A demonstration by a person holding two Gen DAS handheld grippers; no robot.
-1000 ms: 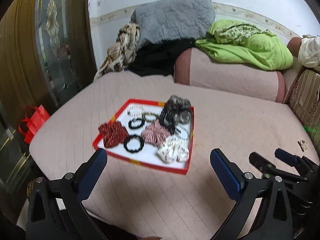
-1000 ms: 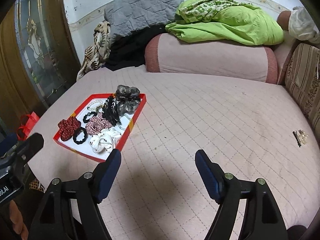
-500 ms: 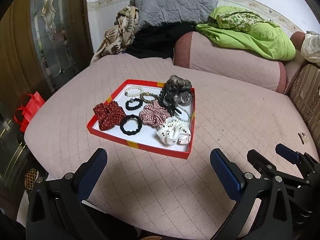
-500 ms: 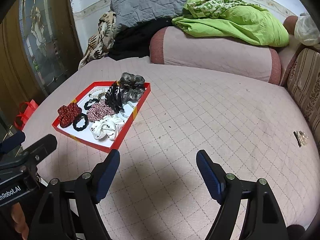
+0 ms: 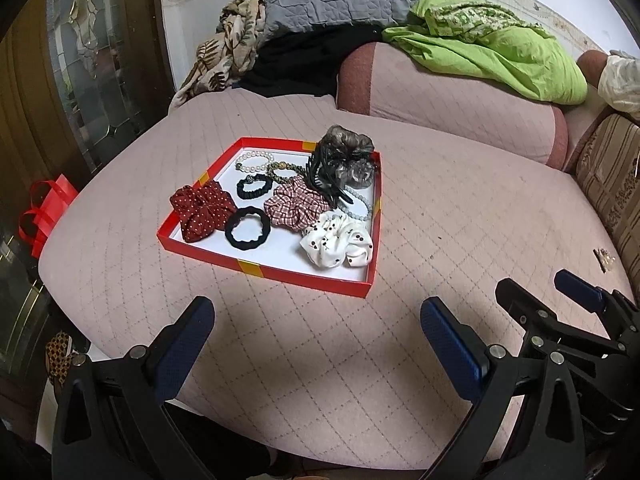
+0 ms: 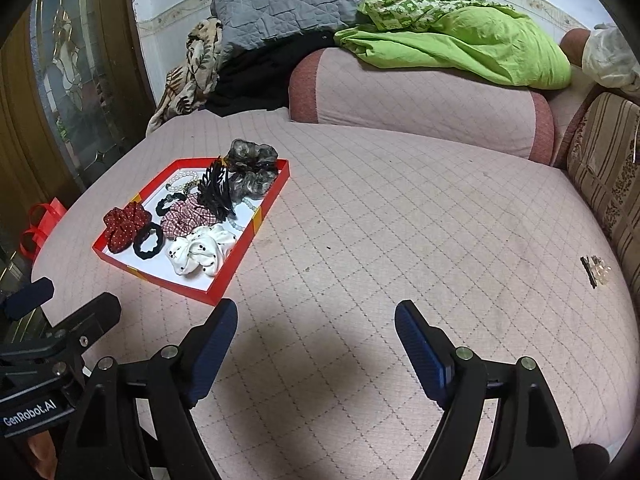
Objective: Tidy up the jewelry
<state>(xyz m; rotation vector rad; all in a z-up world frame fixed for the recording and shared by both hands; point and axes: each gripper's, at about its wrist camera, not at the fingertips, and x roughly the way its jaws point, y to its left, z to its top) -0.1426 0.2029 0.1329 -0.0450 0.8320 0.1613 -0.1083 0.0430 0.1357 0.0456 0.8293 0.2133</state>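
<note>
On the near-left part of the pink quilted bed (image 5: 460, 208), a shallow red tray (image 5: 264, 271) is lying with the hair and jewelry pieces gathered inside it: a red dotted scrunchie (image 5: 202, 211), a black hair tie (image 5: 247, 233), a plaid scrunchie (image 5: 298, 210), a white printed scrunchie (image 5: 338, 245), a black claw clip (image 5: 326, 178), a grey scrunchie (image 5: 348, 156) and a pearl bracelet (image 5: 254, 162) at the far edge. Far off to the right, near the striped cushion, a small clip (image 6: 596, 270) is lying alone on the bed, well apart from the tray. The left gripper (image 5: 316, 326) is being held above the bed just short of the tray's near edge, its fingers spread wide and empty; the right gripper (image 6: 316, 328) is being held further right, likewise spread wide with nothing between its fingers. Whether sorting is ahead or largely behind cannot be settled, since a filled tray would fit both (only the stray clip is arguing for work remaining). If that clip is being gone for, it is probably best approached low and flat by the right gripper, with the soft quilt being pressed lightly so the thin piece is pinched rather than pushed away.
</note>
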